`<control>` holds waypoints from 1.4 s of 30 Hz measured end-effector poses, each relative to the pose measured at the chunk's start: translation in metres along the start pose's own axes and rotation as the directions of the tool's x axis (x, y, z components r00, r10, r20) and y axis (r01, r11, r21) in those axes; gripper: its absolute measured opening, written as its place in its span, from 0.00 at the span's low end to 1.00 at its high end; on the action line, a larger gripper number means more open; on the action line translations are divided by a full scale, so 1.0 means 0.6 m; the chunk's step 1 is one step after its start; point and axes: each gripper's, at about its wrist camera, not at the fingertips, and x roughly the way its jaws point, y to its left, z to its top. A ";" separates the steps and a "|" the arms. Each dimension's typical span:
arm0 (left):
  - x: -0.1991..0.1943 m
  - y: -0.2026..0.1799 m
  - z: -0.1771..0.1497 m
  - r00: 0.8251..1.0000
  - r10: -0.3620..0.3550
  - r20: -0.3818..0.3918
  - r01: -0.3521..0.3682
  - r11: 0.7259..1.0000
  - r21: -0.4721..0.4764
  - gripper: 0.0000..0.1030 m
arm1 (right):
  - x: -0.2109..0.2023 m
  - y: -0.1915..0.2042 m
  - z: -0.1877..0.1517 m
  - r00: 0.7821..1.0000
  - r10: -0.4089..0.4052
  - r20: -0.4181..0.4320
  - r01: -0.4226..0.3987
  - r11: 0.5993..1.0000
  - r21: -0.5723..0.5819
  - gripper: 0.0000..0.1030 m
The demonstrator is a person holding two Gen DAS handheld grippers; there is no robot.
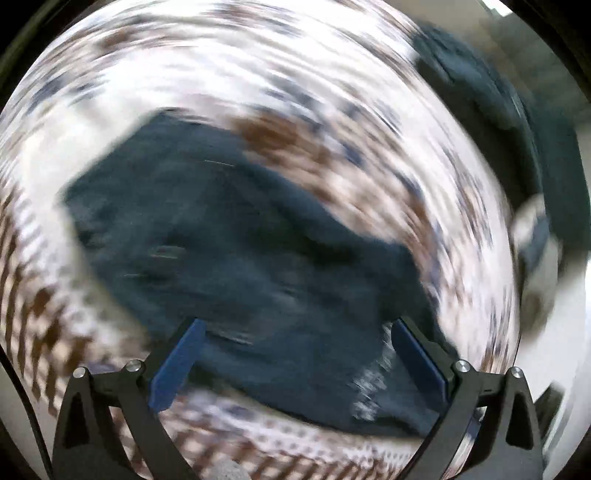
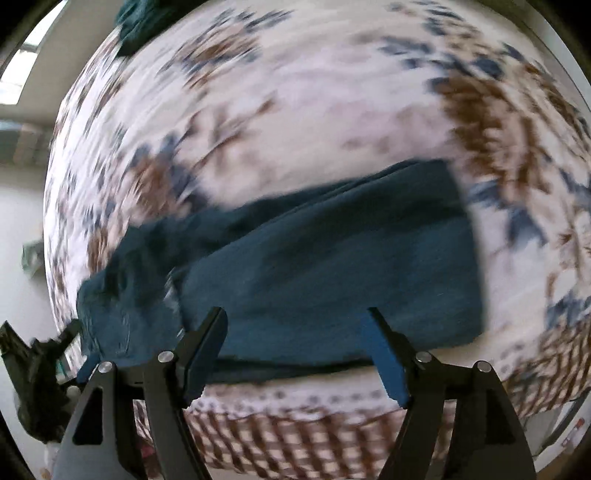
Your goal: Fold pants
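Observation:
Dark teal pants (image 2: 332, 258) lie folded over on a white cloth with a blue and brown floral print (image 2: 314, 110). In the left wrist view the pants (image 1: 229, 240) fill the middle, blurred by motion. My left gripper (image 1: 295, 332) is open and empty just above the pants' near edge. My right gripper (image 2: 295, 325) is open and empty above the near edge of the folded legs. The left gripper's black body (image 2: 40, 362) shows at the far left of the right wrist view, beside the waist end.
A second dark teal garment (image 1: 491, 92) lies at the far edge of the printed cloth; it also shows in the right wrist view (image 2: 140, 18). The cloth's checked border (image 2: 295, 432) hangs at the near edge. Pale floor (image 2: 18, 240) lies beyond.

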 end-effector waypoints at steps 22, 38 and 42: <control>0.044 0.197 0.075 0.979 0.024 0.202 0.065 0.904 -0.422 0.47 | 0.124 0.168 -0.014 0.994 -0.096 -0.046 0.091 0.990 -0.110 0.75; 0.047 0.222 0.082 0.961 -0.075 0.267 0.180 0.901 -0.395 0.31 | 0.112 0.121 -0.019 0.997 -0.053 -0.065 0.049 0.997 -0.066 0.75; -0.010 0.173 0.077 0.952 -0.041 0.303 0.132 0.949 -0.286 0.24 | 0.113 0.105 -0.025 0.997 -0.051 -0.060 0.047 0.997 -0.059 0.75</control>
